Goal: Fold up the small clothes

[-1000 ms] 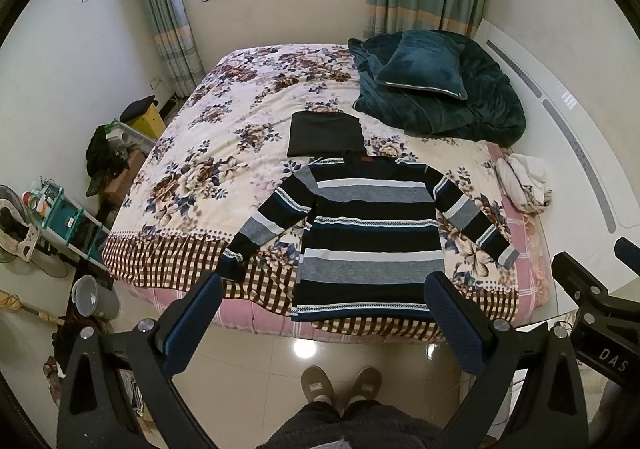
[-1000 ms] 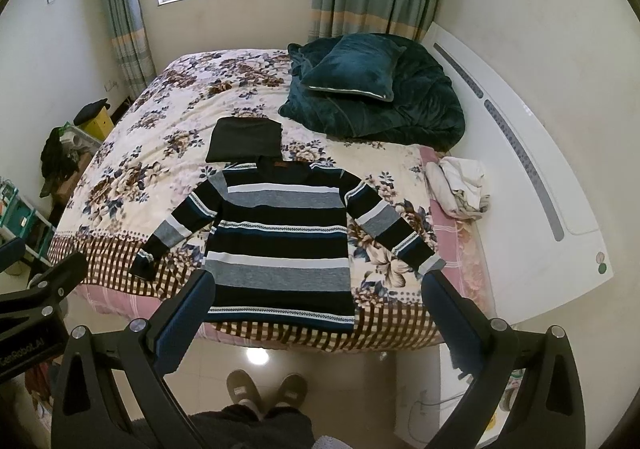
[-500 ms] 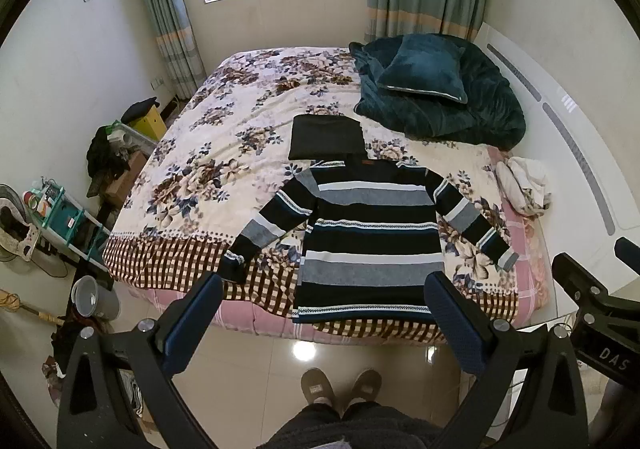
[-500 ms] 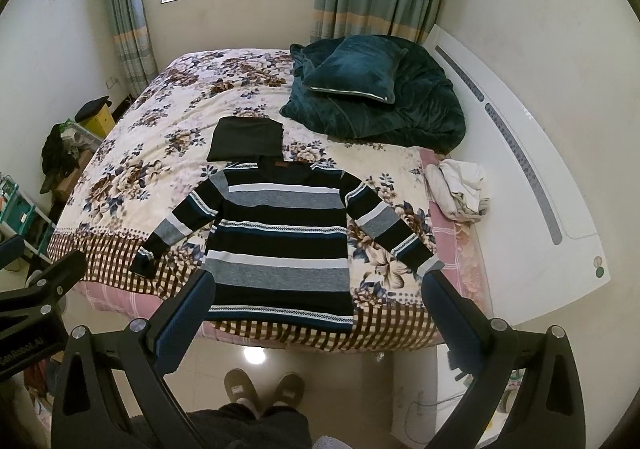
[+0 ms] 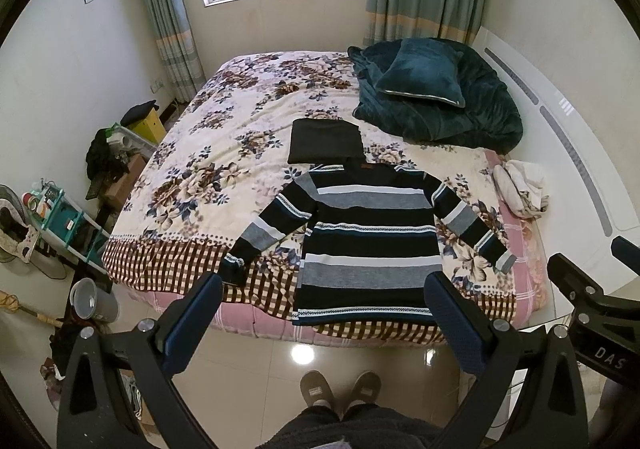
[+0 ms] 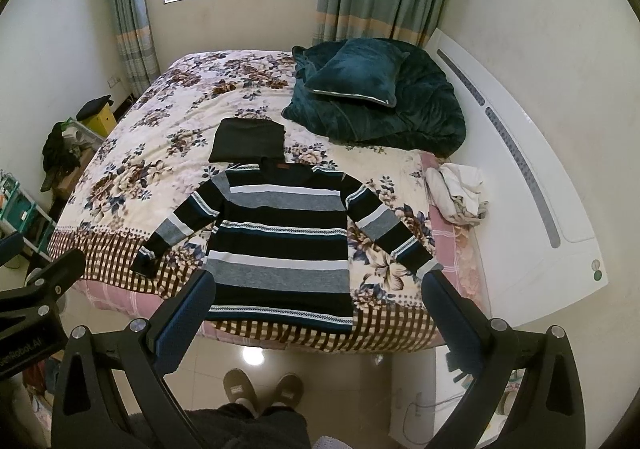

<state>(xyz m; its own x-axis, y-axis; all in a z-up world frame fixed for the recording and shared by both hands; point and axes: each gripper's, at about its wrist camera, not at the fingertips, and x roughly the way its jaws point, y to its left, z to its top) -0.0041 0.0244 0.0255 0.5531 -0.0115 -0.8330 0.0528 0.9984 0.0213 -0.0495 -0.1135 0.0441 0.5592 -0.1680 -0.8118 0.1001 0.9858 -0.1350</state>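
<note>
A striped sweater point(image 5: 368, 245) in black, grey, white and blue lies flat on the bed, sleeves spread, hem at the near edge; it also shows in the right wrist view point(image 6: 280, 245). A folded dark garment point(image 5: 325, 141) lies just beyond its collar, seen too in the right wrist view point(image 6: 248, 141). My left gripper point(image 5: 322, 293) is open and empty, held above the floor in front of the hem. My right gripper point(image 6: 318, 289) is open and empty, also in front of the hem.
The bed point(image 5: 224, 153) has a floral cover. A teal duvet with a pillow point(image 5: 424, 81) lies at the head. A crumpled white cloth point(image 5: 520, 185) lies at the bed's right edge. Shelves and clutter point(image 5: 60, 209) stand on the left. Slippered feet point(image 5: 340, 389) stand on the tiled floor.
Both views have shifted slightly: the bed and sweater sit a little lower in frame. Both grippers stay open and empty.
</note>
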